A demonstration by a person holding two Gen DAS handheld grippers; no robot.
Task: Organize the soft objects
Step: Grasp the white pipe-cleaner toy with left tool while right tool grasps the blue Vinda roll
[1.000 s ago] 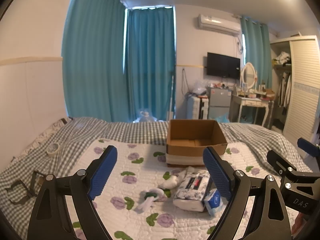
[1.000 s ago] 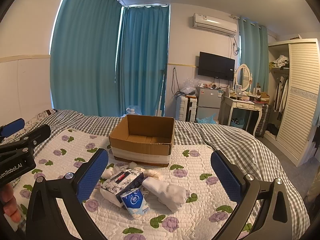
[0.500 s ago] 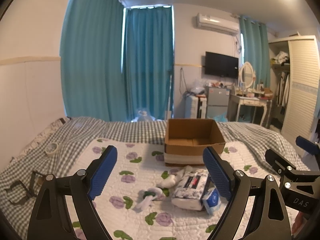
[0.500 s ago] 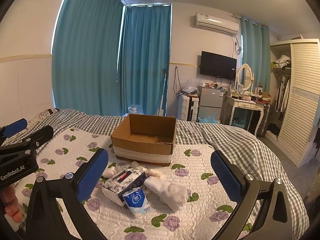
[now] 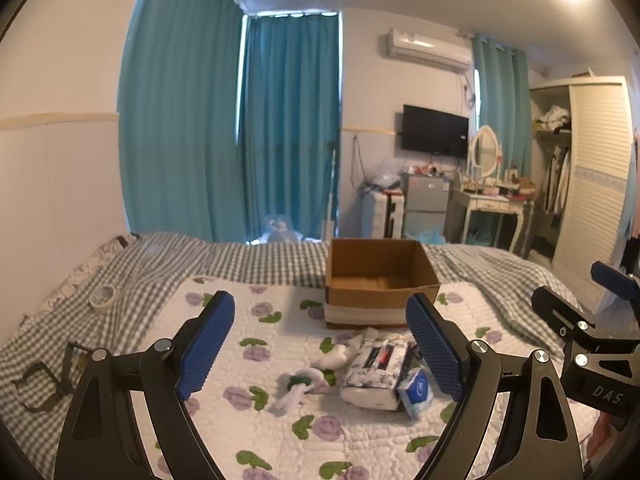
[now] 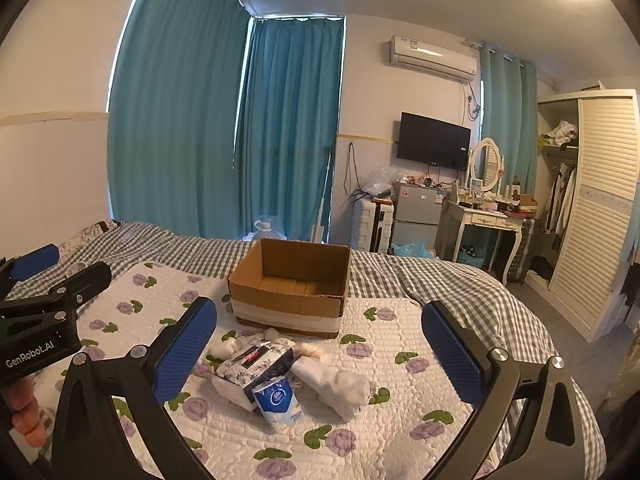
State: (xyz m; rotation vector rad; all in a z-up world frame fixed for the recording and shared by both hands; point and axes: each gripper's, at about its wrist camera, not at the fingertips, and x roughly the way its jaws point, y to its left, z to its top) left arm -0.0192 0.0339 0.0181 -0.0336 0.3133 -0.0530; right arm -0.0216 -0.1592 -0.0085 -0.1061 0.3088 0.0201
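Observation:
An open cardboard box (image 5: pixel 378 280) (image 6: pixel 292 292) stands on a floral quilt (image 5: pixel 248 420) (image 6: pixel 400 420) on the bed. In front of it lie a patterned tissue pack (image 5: pixel 376 374) (image 6: pixel 252 368), a small blue tissue packet (image 5: pixel 416 392) (image 6: pixel 278 400), rolled white socks (image 6: pixel 336 384) and a white-and-green sock (image 5: pixel 298 386). My left gripper (image 5: pixel 320 346) is open and empty, above the quilt short of the pile. My right gripper (image 6: pixel 320 352) is open and empty, also short of the pile. Each gripper shows at the edge of the other's view.
A tape roll (image 5: pixel 103 297) and a dark metal frame (image 5: pixel 44 376) lie on the checked blanket at the left. Beyond the bed are teal curtains, a small fridge (image 6: pixel 416 212), a dressing table (image 6: pixel 486 224) and a wardrobe (image 6: pixel 592 208) at the right.
Both views have shifted slightly; the box and the pile sit a little differently in frame. Both grippers stay open and nothing on the bed has moved.

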